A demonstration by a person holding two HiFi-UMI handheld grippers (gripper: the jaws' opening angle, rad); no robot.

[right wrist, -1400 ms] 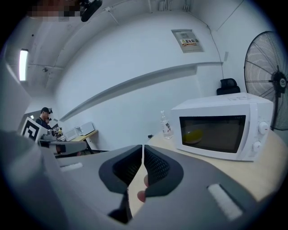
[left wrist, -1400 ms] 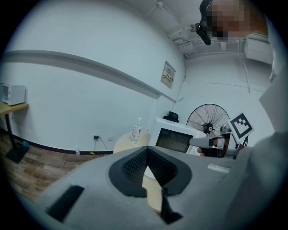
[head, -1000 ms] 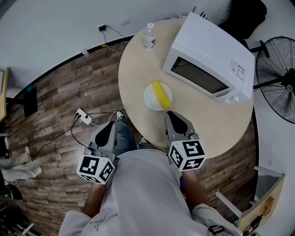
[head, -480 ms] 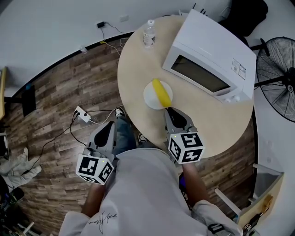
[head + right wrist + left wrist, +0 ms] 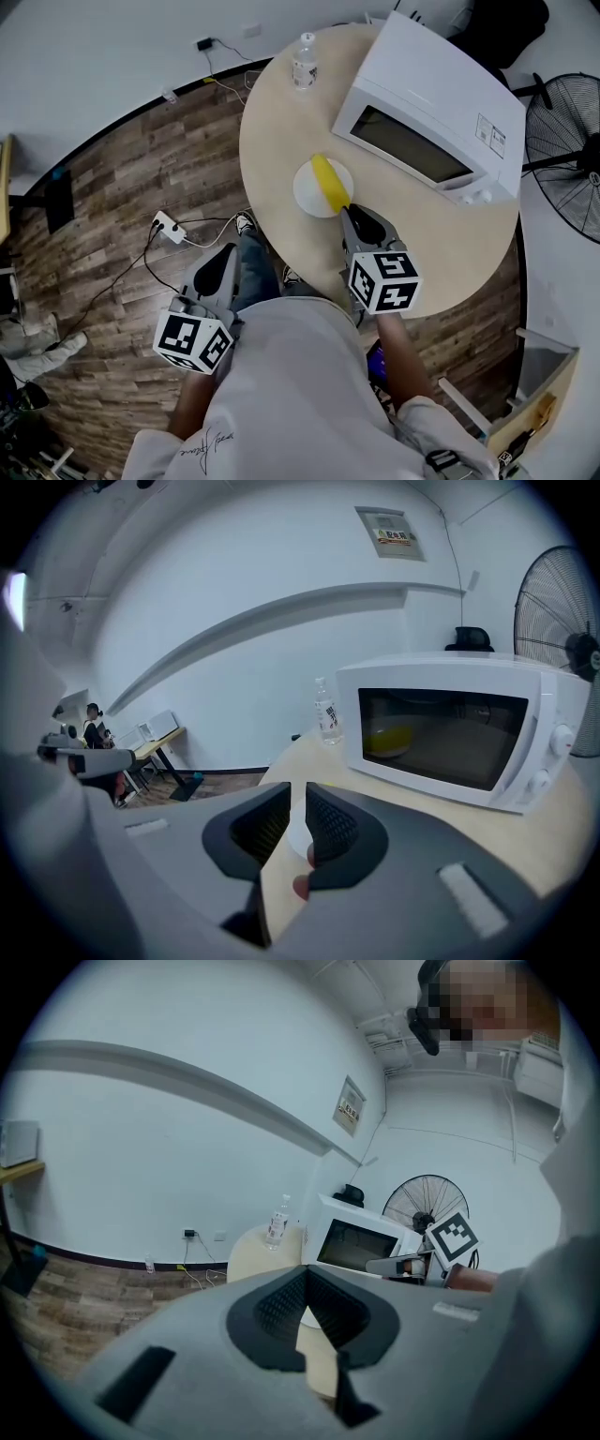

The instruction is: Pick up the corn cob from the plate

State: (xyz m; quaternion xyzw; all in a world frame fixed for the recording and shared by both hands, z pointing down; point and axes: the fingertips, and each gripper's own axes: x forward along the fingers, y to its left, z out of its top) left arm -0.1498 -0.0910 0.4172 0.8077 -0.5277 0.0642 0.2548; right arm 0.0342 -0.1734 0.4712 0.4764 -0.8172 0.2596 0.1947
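Pale wood makes up the one round table (image 5: 281, 141). It carries one white microwave (image 5: 431, 112), one white plate (image 5: 307, 187), one yellow corn cob (image 5: 330, 184) lying across that plate, and one clear bottle (image 5: 303, 64) at the far edge. One standing fan (image 5: 567, 141) is beside the table. Of the two grippers, the right gripper (image 5: 356, 214) reaches over the table, tips just beside the cob's near end. Its jaws have just been opening and stand a narrow slit apart, with nothing between them. The left gripper (image 5: 223, 258) hangs above the floor (image 5: 141, 187), jaws together and empty.
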